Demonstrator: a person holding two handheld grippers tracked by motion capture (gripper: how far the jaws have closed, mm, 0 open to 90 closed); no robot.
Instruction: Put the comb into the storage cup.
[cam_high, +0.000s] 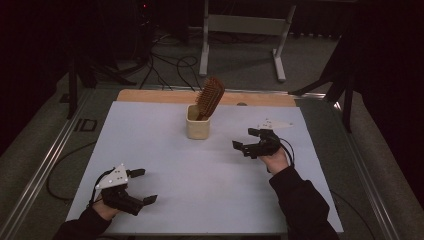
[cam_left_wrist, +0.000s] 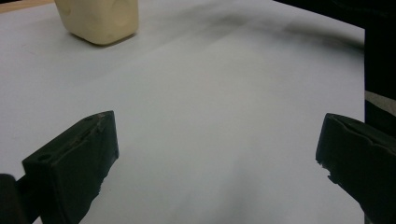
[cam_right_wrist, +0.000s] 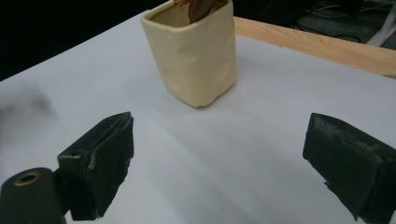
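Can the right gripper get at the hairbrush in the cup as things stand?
Probably yes: the right gripper is open, the hairbrush stands high out of the cup, and only bare white sheet lies between.

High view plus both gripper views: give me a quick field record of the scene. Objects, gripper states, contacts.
surface: white sheet on a wooden table
container: cream cup, upright, toward the sheet's far edge
contents: brown hairbrush standing in the cup, bristle head up, leaning right
left hand-held gripper: open, near left of sheet, holding nothing
right hand-held gripper: open, right of the cup, jaws pointed at it, holding nothing
contacts: neither gripper touches the cup or hairbrush
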